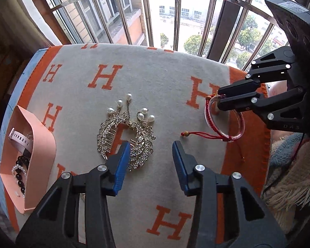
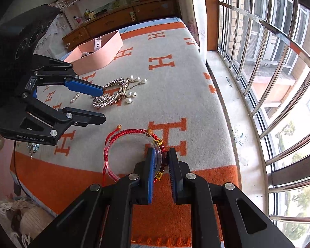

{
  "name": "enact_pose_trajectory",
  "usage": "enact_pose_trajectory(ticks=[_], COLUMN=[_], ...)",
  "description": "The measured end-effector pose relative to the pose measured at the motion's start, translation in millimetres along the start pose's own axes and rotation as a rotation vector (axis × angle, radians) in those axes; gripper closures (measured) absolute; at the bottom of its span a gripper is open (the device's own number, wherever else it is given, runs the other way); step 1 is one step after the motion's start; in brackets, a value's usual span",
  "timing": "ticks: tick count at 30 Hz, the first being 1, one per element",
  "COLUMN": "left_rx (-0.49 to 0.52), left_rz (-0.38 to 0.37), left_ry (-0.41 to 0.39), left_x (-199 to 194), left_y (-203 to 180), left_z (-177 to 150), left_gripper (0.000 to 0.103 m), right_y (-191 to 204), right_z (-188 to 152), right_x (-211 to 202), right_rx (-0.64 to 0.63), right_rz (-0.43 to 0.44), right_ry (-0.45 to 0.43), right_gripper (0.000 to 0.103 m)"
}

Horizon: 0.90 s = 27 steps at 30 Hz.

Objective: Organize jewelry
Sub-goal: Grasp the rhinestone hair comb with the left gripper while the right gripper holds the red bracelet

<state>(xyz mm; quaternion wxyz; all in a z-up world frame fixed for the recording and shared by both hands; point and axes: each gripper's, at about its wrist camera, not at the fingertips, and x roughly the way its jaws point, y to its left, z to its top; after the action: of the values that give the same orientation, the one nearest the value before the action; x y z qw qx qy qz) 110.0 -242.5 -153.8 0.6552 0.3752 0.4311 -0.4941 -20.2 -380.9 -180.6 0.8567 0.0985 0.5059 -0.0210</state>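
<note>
A clear bangle with a red braided cord bracelet (image 2: 122, 144) lies on the blanket at the right; it also shows in the left wrist view (image 1: 225, 122). My right gripper (image 2: 161, 155) is closed on the bangle's rim and the beaded cord; it also shows in the left wrist view (image 1: 220, 99). A rhinestone leaf hair comb with pearl drops (image 1: 126, 136) lies mid-blanket, also in the right wrist view (image 2: 117, 93). My left gripper (image 1: 152, 155) is open and empty just above the comb's near edge; it also shows in the right wrist view (image 2: 103, 103).
A pink box (image 1: 41, 144) at the left holds a white watch strap (image 1: 18, 140) and bead bracelets (image 1: 20, 171); it also shows in the right wrist view (image 2: 101, 51). A small flower piece (image 2: 34, 147) lies near the blanket's edge. Window bars (image 1: 175, 14) stand behind the blanket.
</note>
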Motion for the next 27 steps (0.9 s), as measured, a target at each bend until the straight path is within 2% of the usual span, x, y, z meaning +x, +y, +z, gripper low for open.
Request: enact_pose_trajectory(ticks=[6,9,10,11,14,19,27], left_rx=[0.040,0.032,0.027,0.023,0.021,-0.008,-0.086], left_rz=[0.003,-0.023,-0.030,-0.039,-0.042,0.002,0.034], left_ry=[0.078,0.094,0.101,0.103,0.104,0.060,-0.030], left_x=[12,15,15,16,15,4,-41], left_y=[7,8,10,10,10,7,14], left_z=[5,7,8,8,9,7,-7], left_gripper=[0.064,0.064,0.065,0.072,0.074,0.074,0.074], right_y=[2,2,2,2,3,2,6], right_z=[-2,-2,-2,-1,-2,-1,4], right_x=[-2,-1,-2,-2,-1,-1,2], right_rx=[0.002,0.005,0.006,0.006,0.008,0.020,0.022], right_rz=[0.004,0.006,0.006,0.006,0.007,0.011,0.033], right_ry=[-0.003,-0.004,-0.005,-0.005,-0.008,-0.006,0.011], right_gripper=[0.090,0.090,0.090,0.090,0.090,0.090,0.090])
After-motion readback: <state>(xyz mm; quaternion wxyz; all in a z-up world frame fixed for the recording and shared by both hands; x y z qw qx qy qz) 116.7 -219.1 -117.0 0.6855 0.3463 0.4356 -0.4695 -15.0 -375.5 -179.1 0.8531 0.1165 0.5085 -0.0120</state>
